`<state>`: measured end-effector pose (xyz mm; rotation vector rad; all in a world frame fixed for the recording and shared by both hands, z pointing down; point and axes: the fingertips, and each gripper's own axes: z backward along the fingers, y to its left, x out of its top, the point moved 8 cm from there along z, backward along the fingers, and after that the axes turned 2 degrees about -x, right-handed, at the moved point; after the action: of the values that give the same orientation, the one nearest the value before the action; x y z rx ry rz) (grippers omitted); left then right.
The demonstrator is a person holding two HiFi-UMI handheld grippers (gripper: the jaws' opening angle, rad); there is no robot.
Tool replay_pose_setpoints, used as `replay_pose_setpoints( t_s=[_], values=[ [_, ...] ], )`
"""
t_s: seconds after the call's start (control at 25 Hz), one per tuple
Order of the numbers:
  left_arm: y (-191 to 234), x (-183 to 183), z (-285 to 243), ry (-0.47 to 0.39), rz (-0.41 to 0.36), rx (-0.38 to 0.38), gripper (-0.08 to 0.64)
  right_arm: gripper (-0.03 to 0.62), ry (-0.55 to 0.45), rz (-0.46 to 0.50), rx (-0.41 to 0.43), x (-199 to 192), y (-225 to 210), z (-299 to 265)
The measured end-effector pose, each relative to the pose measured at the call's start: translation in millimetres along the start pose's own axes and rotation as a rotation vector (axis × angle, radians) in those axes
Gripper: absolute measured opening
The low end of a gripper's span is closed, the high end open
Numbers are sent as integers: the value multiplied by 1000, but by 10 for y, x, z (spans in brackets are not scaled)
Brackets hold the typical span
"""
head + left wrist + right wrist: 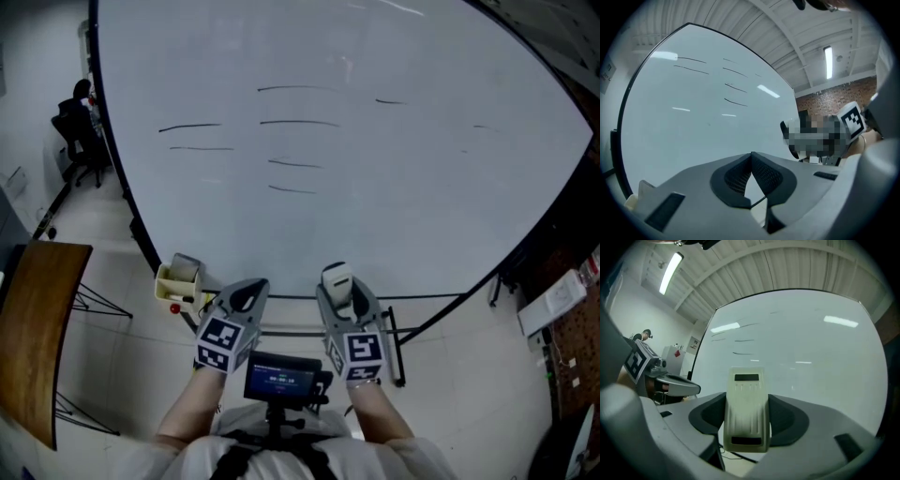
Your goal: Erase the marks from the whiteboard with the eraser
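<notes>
**A:** Right tongs (746, 414) clenched on the cream ribbed plastic eraser (746, 401), gripped by its two long flanks. Its long axis runs straight out along the jaws toward the big white black-framed whiteboard (394, 206).

**B:** And the left tongs (751, 174)?

**A:** Pinched together at the tips, nothing between them. They hang beside the right pair, just below the whiteboard's bottom edge.

**B:** So where's the work?

**A:** High on the whiteboard. The thin black pen strokes (298, 123) are well apart from the eraser, up and a little left of it. There's a stack in the whiteboard's middle, two more toward its left edge, and a short one toward its right.

**B:** Which hand is better placed?

**A:** The right, clearly. It has the eraser and sits almost under the middle stack.

**B:** Anything about the angle?

**A:** The strokes all lie level. The eraser points nose-first at the whiteboard, so I'd say it needs lifting and tipping flat against the surface. Which face wipes, I can't tell from here.
</notes>
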<state>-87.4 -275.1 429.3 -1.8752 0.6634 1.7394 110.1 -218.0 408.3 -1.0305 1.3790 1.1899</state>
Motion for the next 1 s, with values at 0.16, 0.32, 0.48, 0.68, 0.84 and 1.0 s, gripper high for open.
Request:
replay_pose_setpoints(
  t_s=[0.16, 0.32, 0.48, 0.68, 0.84, 1.0],
  values=[
    [-223, -93, 131, 6, 11, 11, -5, 267, 36, -38, 23, -225, 33, 247],
    [-622, -170, 267, 12, 26, 44, -5, 267, 84, -48, 62, -396, -11, 634],
    [-1101, -283, 444, 34, 56, 61, -5, 267, 135, -79, 93, -579, -61, 1099],
    [-1685, -447, 698, 47, 90, 63, -5, 267, 175, -80, 124, -748, -110, 1679],
    [-2120, -544, 875, 60, 82, 63, -5, 267, 188, -111, 160, -853, -155, 2131],
    [-2426, -533, 1042, 56, 63, 86, -5, 267, 174, -150, 187, -875, -165, 2480]
  ],
)
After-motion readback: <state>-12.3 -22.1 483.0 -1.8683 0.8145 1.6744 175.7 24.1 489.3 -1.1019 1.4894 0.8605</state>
